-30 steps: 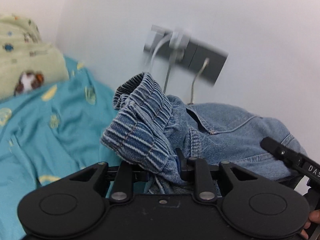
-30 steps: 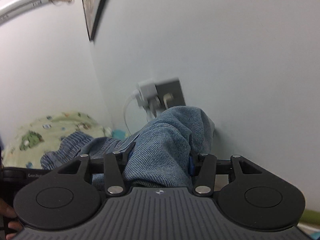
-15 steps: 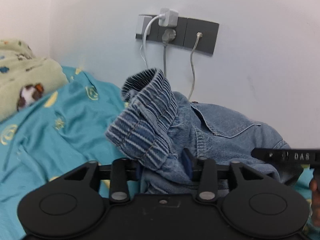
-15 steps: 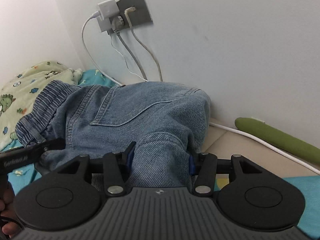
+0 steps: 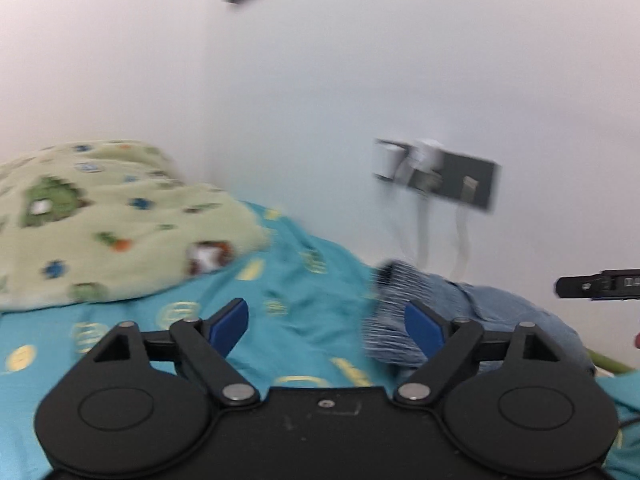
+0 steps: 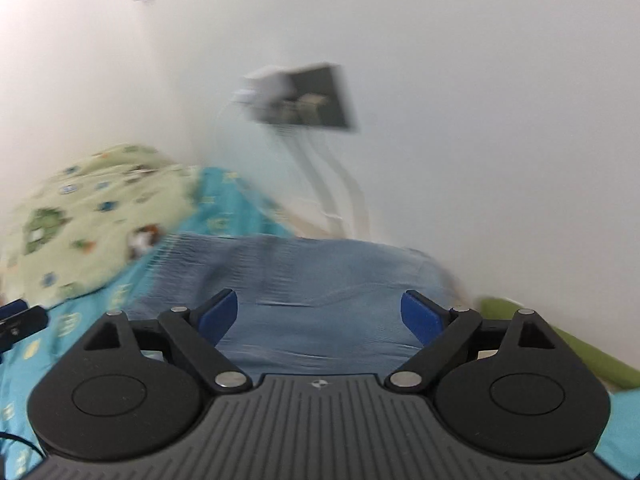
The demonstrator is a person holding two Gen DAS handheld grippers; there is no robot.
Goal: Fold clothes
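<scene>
The folded blue denim jeans (image 6: 320,280) lie on the turquoise patterned bedsheet (image 5: 296,304), against the white wall just below the grey wall socket plate (image 6: 312,100) with its white cables. The left gripper (image 5: 326,326) has its blue-padded fingers spread wide and holds nothing, with the jeans' striped waistband (image 5: 390,312) off to the right of its gap. The right gripper (image 6: 320,314) is likewise spread and empty in front of the denim, and a pale green printed pillow (image 5: 104,220) sits left of the jeans.

Blue denim jeans (image 6: 320,280) lie bunched on the bed beside the wall.
</scene>
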